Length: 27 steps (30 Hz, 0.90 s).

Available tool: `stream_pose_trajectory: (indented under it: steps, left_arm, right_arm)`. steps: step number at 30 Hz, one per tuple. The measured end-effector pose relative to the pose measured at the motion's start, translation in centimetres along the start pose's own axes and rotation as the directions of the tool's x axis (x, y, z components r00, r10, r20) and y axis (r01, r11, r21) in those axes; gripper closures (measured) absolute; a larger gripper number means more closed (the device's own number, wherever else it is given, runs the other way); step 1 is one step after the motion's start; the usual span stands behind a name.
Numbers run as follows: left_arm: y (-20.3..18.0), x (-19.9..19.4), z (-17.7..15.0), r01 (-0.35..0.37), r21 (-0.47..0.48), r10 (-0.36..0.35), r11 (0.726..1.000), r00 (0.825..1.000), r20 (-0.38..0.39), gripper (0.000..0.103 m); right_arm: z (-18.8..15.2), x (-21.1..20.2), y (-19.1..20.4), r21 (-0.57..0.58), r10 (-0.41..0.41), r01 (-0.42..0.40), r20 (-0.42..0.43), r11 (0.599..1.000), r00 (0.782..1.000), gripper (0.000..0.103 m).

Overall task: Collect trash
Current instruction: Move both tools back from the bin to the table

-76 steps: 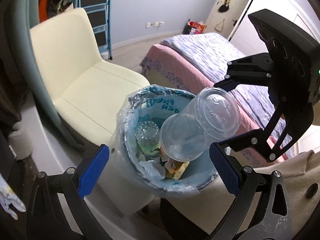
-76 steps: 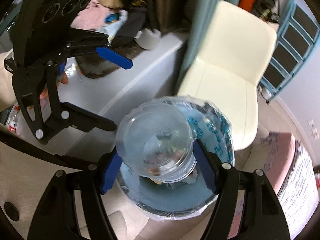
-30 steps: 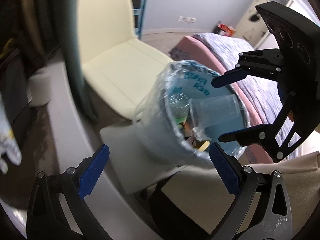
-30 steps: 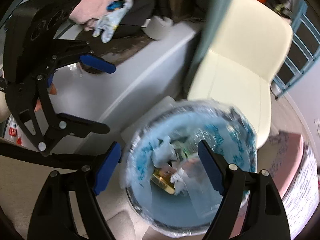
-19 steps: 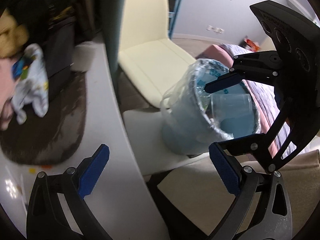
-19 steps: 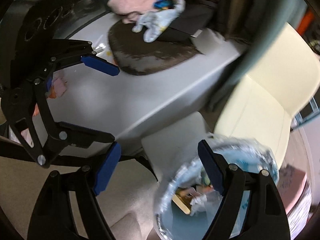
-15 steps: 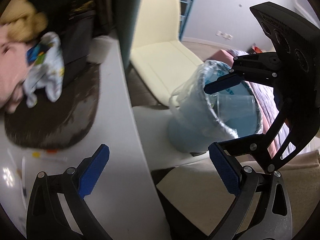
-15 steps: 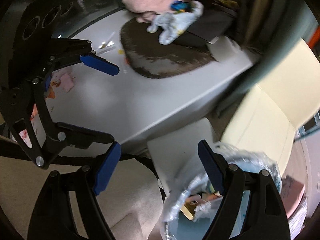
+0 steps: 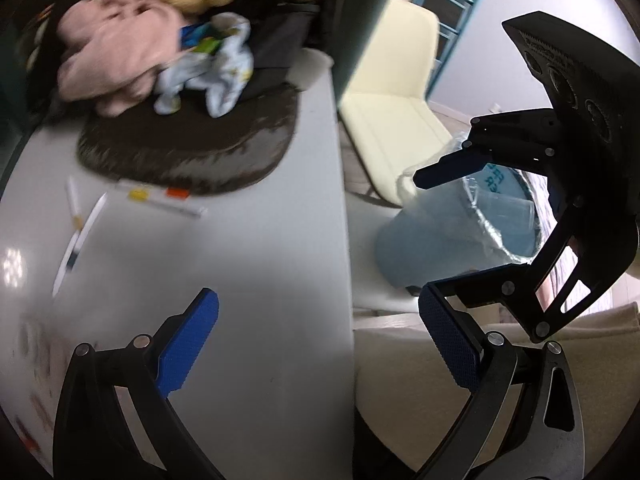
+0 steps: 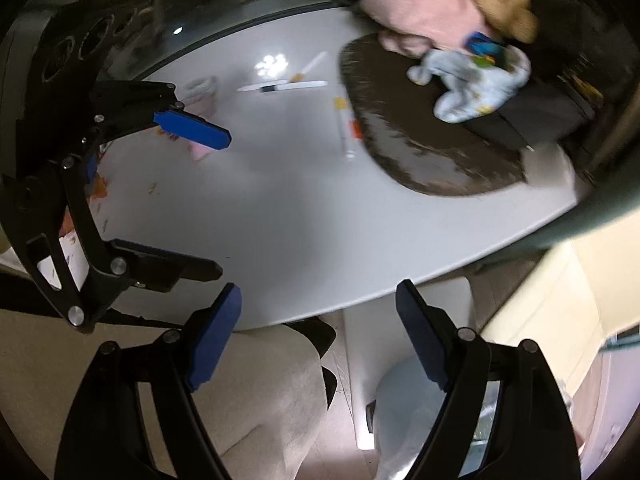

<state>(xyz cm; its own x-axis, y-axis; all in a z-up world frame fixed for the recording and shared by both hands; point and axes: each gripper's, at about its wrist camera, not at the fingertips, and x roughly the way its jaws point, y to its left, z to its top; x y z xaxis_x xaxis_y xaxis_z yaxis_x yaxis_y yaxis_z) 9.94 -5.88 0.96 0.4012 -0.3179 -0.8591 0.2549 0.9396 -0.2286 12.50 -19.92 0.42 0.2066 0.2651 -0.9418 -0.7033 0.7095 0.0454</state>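
Observation:
My left gripper (image 9: 320, 340) is open and empty over the white table (image 9: 224, 280). My right gripper (image 10: 320, 336) is open and empty near the table's front edge; it also shows in the left wrist view (image 9: 448, 236). The blue bin (image 9: 448, 240) with a plastic liner stands on the floor right of the table, and a clear plastic cup (image 9: 508, 212) lies inside it. Pens (image 9: 80, 236) and a long marker-like stick (image 9: 160, 200) lie on the table. Pink crumpled scraps (image 10: 200, 120) lie on the table by the left gripper (image 10: 200, 200).
A dark oval mat (image 9: 192, 148) holds a pile of pink and pale clothes (image 9: 132, 48). A cream chair (image 9: 396, 112) stands beyond the bin. A beige cushion (image 9: 420, 380) lies below the table edge. A dark curtain pole (image 9: 356, 20) rises at the table's edge.
The right gripper let the clear cup go into the bin. Both grippers then swung away from the bin toward the table, left and up.

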Motion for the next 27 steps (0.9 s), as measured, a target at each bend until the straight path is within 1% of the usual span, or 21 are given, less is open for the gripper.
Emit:
stream_pose_trajectory:
  steps: [6, 13, 20, 24, 27]
  left_arm:
    - [2.6, -2.3, -3.7, -0.050, -0.110, 0.052, 0.993, 0.999, 0.011, 0.006]
    - [4.9, -4.7, -7.3, -0.107, -0.218, 0.114, 0.970, 0.993, 0.022, 0.006]
    - [7.1, -6.6, -9.7, -0.165, -0.341, 0.185, 0.925, 0.982, 0.027, 0.006]
    - [8.0, -7.3, -11.1, -0.188, -0.404, 0.215, 0.896, 0.976, 0.024, 0.006]
    - [8.4, -7.8, -11.9, -0.198, -0.441, 0.232, 0.875, 0.972, 0.024, 0.006]
  right_arm:
    - [2.3, 1.5, 3.9, -0.090, 0.038, -0.039, -0.014, 0.995, 0.999, 0.027]
    - [5.4, 3.3, 8.1, -0.211, 0.083, -0.089, -0.038, 0.973, 0.996, 0.027]
    - [8.1, 4.7, 10.9, -0.318, 0.119, -0.130, -0.053, 0.939, 0.991, 0.027]
    - [9.6, 5.2, 12.7, -0.395, 0.126, -0.140, -0.062, 0.908, 0.990, 0.027]
    - [10.2, 5.5, 13.3, -0.419, 0.135, -0.153, -0.071, 0.895, 0.988, 0.027]
